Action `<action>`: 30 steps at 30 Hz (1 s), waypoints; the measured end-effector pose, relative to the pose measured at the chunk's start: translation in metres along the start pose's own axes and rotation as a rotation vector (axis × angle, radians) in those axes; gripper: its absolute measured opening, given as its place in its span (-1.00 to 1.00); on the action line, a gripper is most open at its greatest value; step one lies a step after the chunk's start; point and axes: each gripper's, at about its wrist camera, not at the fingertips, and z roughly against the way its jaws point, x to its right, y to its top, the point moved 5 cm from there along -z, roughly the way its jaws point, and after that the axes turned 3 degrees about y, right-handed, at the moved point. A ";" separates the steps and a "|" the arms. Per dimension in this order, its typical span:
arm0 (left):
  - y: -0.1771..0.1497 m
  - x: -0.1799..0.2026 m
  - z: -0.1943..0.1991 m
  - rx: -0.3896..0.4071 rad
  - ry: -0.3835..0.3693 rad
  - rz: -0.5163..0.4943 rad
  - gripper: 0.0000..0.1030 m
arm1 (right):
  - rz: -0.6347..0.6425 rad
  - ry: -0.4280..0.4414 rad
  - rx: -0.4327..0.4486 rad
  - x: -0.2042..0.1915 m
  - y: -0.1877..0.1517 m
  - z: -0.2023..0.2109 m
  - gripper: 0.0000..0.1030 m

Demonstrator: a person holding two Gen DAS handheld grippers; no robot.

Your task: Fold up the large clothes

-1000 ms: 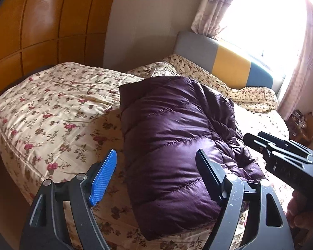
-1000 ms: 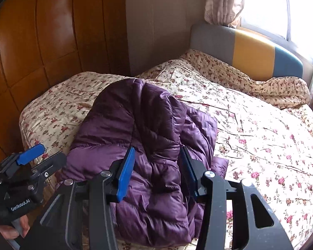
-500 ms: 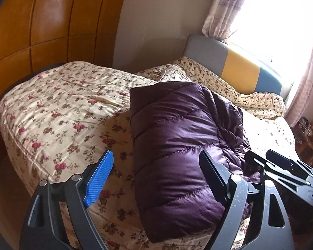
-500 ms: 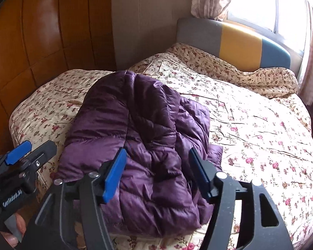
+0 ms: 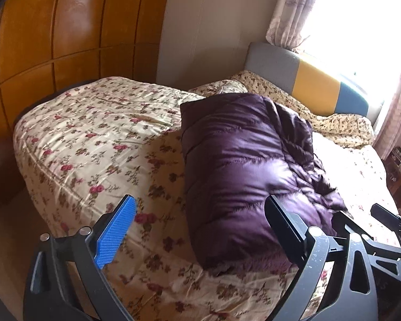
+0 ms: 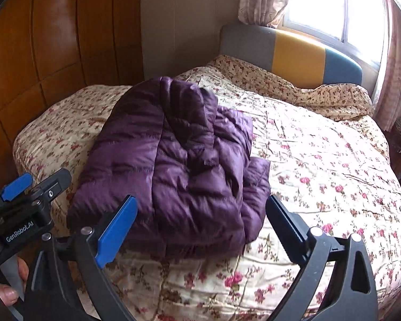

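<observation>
Left wrist view shows the folded purple quilted down jacket lying on the floral cream bedspread, toward 1 o'clock of the left gripper, whose jaws stand spread wide, holding nothing. Right wrist view alone shows the jacket's rumpled folded-over side and a thumb at 8 o'clock; the right gripper is likewise released, jacket at 12 o'clock.

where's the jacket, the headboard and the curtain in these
jacket [image 6: 173, 165], right wrist view, middle of the quilted purple top layer
headboard [image 6: 296, 53], right wrist view, its yellow centre panel
curtain [image 5: 291, 10], left wrist view, the patterned folds left of the window
</observation>
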 end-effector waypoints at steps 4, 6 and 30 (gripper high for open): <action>-0.007 -0.002 0.004 -0.010 0.014 -0.003 0.93 | 0.014 0.007 -0.002 -0.005 -0.007 0.002 0.91; -0.009 -0.002 0.006 -0.010 0.020 -0.007 0.93 | 0.018 0.007 -0.003 -0.008 -0.008 0.001 0.92; -0.017 -0.008 0.017 -0.004 0.140 -0.019 0.93 | 0.028 -0.016 -0.009 -0.008 -0.012 -0.001 0.95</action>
